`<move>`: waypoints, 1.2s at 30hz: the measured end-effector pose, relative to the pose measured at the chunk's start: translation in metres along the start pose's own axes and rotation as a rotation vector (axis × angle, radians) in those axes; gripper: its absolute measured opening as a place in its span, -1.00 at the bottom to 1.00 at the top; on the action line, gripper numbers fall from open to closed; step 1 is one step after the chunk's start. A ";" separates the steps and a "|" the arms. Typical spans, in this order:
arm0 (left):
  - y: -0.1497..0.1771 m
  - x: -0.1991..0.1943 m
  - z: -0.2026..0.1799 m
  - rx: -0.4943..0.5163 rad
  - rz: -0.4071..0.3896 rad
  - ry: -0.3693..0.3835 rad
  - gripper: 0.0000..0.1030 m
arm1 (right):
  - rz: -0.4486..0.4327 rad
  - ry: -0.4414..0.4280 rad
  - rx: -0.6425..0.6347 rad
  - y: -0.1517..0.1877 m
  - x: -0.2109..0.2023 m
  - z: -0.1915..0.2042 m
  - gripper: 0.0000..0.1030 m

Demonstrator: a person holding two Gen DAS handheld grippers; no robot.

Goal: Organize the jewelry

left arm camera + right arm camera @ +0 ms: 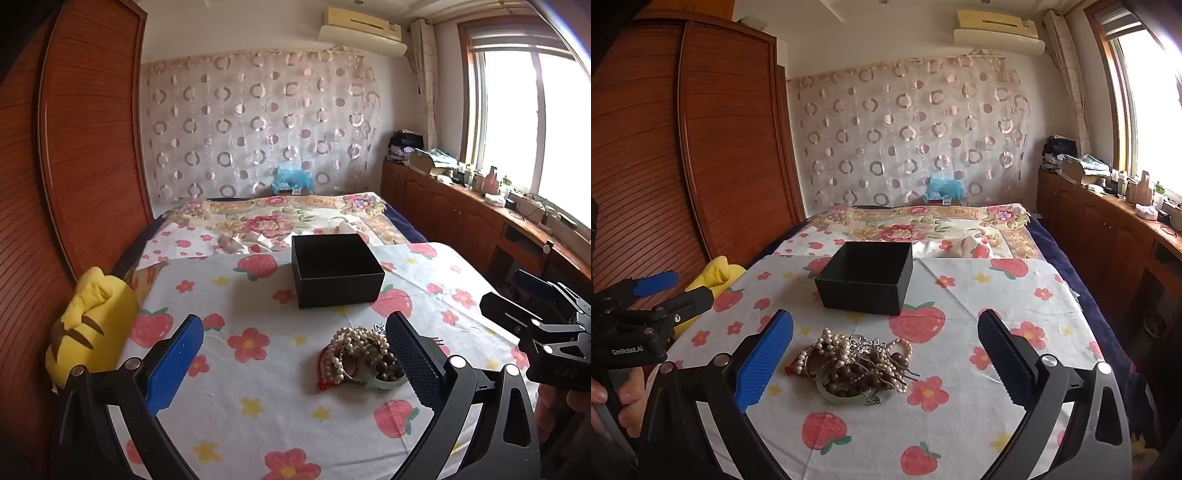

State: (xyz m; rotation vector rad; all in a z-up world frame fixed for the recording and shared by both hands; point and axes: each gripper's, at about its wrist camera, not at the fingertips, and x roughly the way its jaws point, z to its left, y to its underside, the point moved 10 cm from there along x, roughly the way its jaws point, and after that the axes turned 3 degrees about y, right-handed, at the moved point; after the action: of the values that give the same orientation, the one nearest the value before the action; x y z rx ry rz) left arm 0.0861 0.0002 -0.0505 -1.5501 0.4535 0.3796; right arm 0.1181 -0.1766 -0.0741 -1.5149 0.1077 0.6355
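Tangled jewelry pile (855, 367) on the strawberry-print cloth (960, 424), just in front of the empty black box (864, 277), left claw (293, 354) and right claw (884, 354) both spread wide, holding nothing

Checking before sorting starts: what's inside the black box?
The black box shows only dark inner walls and looks empty; its near wall hides the floor. The jewelry pile lies outside it.

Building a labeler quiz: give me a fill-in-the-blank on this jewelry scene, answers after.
1. The black box on the bed has no lid and looks ____.
2. The jewelry pile lies ____ the box, nearer the cameras.
3. Both the left gripper and the right gripper are ____.
4. The yellow plush toy lies beside the ____ wardrobe.

Answers: empty; outside; open; wooden
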 end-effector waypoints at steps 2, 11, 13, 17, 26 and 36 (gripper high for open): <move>0.000 0.000 0.000 0.001 0.000 0.001 0.85 | -0.010 -0.002 0.002 -0.001 -0.001 0.000 0.96; 0.000 0.000 0.000 0.002 -0.004 0.000 0.85 | -0.007 -0.001 0.004 -0.001 -0.001 0.000 0.96; 0.000 0.000 0.000 0.003 -0.004 -0.001 0.85 | -0.007 -0.002 0.004 -0.001 -0.002 0.000 0.96; -0.001 0.000 0.000 0.003 -0.006 0.000 0.85 | -0.010 0.003 0.001 -0.001 -0.002 -0.001 0.96; -0.001 0.000 0.000 0.003 -0.008 0.000 0.85 | -0.011 0.002 0.002 -0.001 -0.002 0.000 0.96; -0.002 0.001 0.000 0.003 -0.013 -0.001 0.85 | -0.019 -0.001 -0.003 -0.005 -0.006 0.006 0.96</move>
State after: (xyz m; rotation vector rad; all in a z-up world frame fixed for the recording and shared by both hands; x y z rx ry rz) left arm 0.0875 -0.0001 -0.0494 -1.5495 0.4435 0.3696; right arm 0.1134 -0.1727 -0.0660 -1.5170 0.0919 0.6212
